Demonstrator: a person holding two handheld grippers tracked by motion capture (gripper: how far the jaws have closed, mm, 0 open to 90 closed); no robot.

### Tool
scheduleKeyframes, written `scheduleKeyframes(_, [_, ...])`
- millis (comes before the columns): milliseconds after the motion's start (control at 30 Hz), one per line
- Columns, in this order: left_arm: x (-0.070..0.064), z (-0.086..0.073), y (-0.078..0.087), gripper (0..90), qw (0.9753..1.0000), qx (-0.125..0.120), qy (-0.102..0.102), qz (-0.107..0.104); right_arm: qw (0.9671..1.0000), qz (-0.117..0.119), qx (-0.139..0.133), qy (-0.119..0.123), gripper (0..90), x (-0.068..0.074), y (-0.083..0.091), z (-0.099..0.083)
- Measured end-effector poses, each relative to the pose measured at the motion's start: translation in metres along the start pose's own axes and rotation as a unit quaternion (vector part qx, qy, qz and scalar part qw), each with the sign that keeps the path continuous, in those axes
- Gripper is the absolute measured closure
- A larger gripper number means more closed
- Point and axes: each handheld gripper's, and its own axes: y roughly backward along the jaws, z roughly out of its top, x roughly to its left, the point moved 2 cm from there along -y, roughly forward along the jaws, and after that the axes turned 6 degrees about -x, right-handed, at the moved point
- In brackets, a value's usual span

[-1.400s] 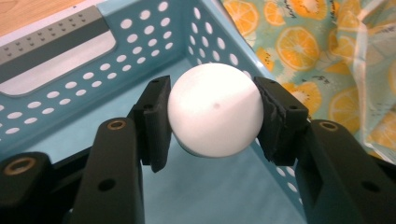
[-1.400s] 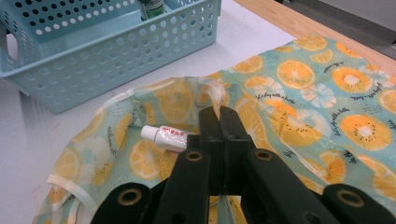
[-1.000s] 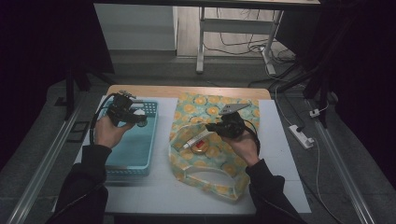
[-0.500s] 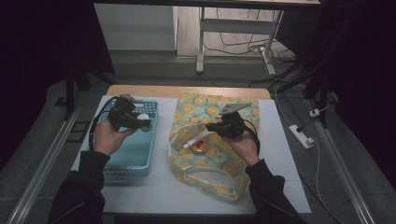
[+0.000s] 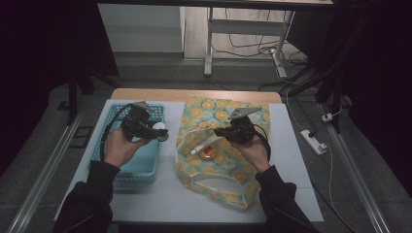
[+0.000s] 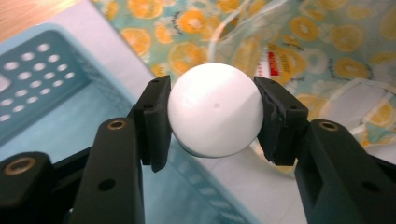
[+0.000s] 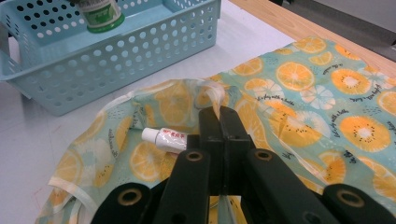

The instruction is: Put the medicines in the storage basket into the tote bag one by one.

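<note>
while the person's sleeved forearms enter at the near edge of the white table [image 5: 160,194], the left gripper [image 6: 212,112] has its fingers clamped on a small jar with a round white lid [image 6: 215,109], held over the right rim of the light blue perforated plastic basket [image 5: 127,160]. just right, the right gripper [image 7: 219,126] pinches the rim of the orange-slice patterned fabric bag [image 7: 327,116], fingers together on the cloth. a white tube with red print [image 7: 164,138] lies inside the bag's mouth.

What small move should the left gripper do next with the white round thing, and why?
Probably lower it into the blue basket and open. The left gripper is shut on the white round jar, held over the basket's edge beside the fruit-print bag.
</note>
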Motion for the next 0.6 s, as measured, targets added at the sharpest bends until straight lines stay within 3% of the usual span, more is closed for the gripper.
scheduleKeyframes(600, [-0.04, 0.015, -0.033, 50.4, 0.9978, 0.003, -0.043, -0.051, 1.0, -0.001, -0.002, 0.0, 89.7, 0.0, 0.001, 0.001])
